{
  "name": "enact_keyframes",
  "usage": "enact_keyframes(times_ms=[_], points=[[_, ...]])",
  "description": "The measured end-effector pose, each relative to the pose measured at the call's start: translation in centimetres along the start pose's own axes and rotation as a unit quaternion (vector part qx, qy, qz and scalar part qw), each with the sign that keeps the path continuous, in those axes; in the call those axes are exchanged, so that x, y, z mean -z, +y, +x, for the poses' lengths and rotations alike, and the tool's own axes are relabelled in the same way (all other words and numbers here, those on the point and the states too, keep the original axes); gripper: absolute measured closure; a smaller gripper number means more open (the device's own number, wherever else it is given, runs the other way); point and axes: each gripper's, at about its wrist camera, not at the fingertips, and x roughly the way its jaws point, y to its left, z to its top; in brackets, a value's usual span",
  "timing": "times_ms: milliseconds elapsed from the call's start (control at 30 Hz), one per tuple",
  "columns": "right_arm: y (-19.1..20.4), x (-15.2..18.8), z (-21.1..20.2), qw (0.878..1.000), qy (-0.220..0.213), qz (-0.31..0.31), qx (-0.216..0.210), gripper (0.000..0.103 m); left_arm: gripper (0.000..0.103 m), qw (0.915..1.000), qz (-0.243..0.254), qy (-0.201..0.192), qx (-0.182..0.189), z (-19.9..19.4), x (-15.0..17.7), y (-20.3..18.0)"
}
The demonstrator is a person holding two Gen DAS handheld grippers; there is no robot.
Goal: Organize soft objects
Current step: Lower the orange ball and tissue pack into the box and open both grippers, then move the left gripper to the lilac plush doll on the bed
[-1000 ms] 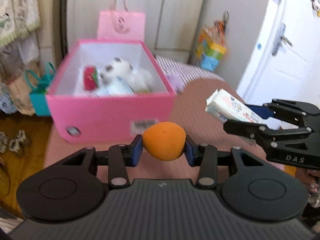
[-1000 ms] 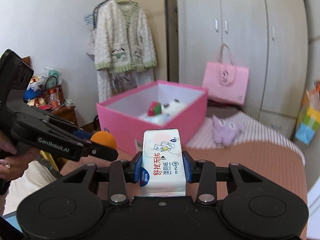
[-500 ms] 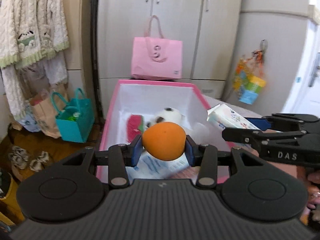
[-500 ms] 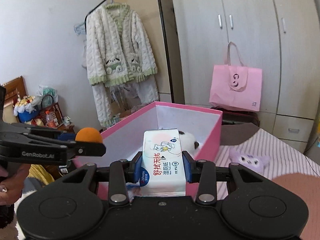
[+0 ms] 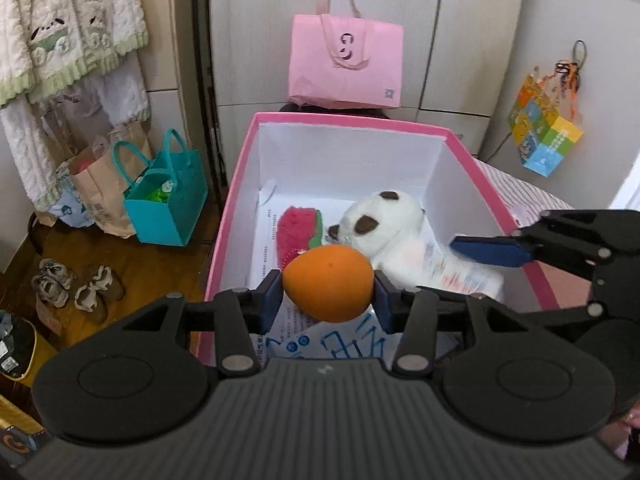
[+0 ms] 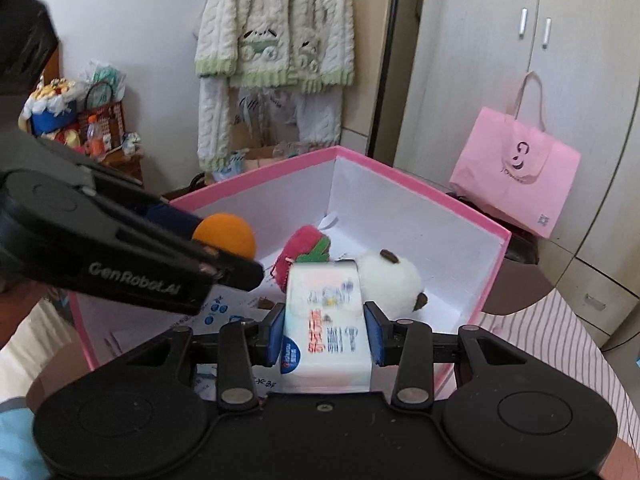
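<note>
The left claw gripped an orange foam ball over the pink box; the right claw clamped a wet-wipe pack above it. Ahead of both, a plush panda and watermelon plush already lay inside; two releases apparently remained.

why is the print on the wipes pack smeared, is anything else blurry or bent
Right wrist view: motion blur smears the wipes pack print; the cardigan stays sharp. Left wrist view: the orange ball is crisp, the pack behind it blurred; fisheye bows the wardrobe edges.
</note>
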Motion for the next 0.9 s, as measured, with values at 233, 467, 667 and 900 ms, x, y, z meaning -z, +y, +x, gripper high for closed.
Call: enact_keyframes(times_ms=[233, 467, 667, 900], points=[[1.4, 0.5, -4.5, 0.999, -0.049, -0.017, 0.018, 0.042, 0.043, 0.9985, 0.011, -0.042, 0.032, -2.5, 1.0, -0.3], [2.0, 1.6, -9.6, 0.997, -0.072, 0.002, 0.038, 0.038, 0.043, 0.9975, 0.037, -0.044, 0.042, -5.5, 2.4, -1.4], [2.4, 2.9, -13.1, 0.996, -0.084, -0.001, 0.042, 0.036, 0.042, 0.9952, 0.059, -0.058, 0.052, -9.1, 3.7, -2.7], [1.2, 5.0, -16.4, 0.996, -0.081, 0.038, -0.002, 0.035, 0.036, 0.9912, 0.07, -0.08, 0.078, -12.8, 5.2, -4.3]])
